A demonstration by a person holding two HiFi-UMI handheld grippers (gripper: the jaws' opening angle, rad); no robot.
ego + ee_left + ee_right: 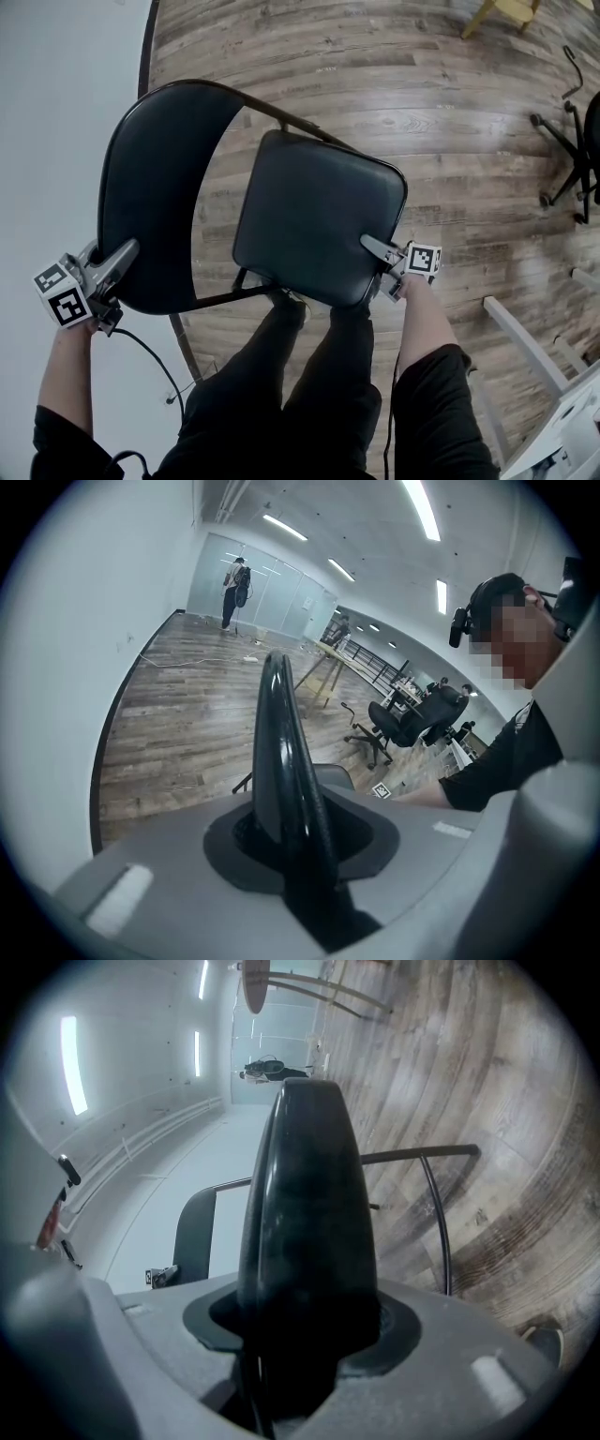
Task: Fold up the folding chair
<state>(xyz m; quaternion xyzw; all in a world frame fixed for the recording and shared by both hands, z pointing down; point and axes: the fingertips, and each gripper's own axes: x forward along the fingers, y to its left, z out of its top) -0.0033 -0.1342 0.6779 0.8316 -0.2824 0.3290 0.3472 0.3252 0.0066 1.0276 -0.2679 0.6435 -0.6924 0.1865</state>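
A black folding chair stands on the wood floor below me. Its padded backrest (pixel 150 187) is at the left and its seat (pixel 319 216) is in the middle, joined by a dark metal frame (pixel 291 117). My left gripper (pixel 127 251) is shut on the backrest's lower edge. In the left gripper view the thin backrest edge (pixel 281 752) rises from between the jaws of the left gripper (pixel 300 855). My right gripper (pixel 375 248) is shut on the seat's near right edge. In the right gripper view the thick seat (pixel 309 1213) fills the gap in the right gripper (pixel 300 1335).
A white wall (pixel 56 112) runs close along the left. An office chair base (pixel 572 159) stands at the far right, a yellow chair leg (pixel 506 11) at the top, a white frame (pixel 525 347) at the lower right. The person's legs (pixel 281 394) stand right behind the chair.
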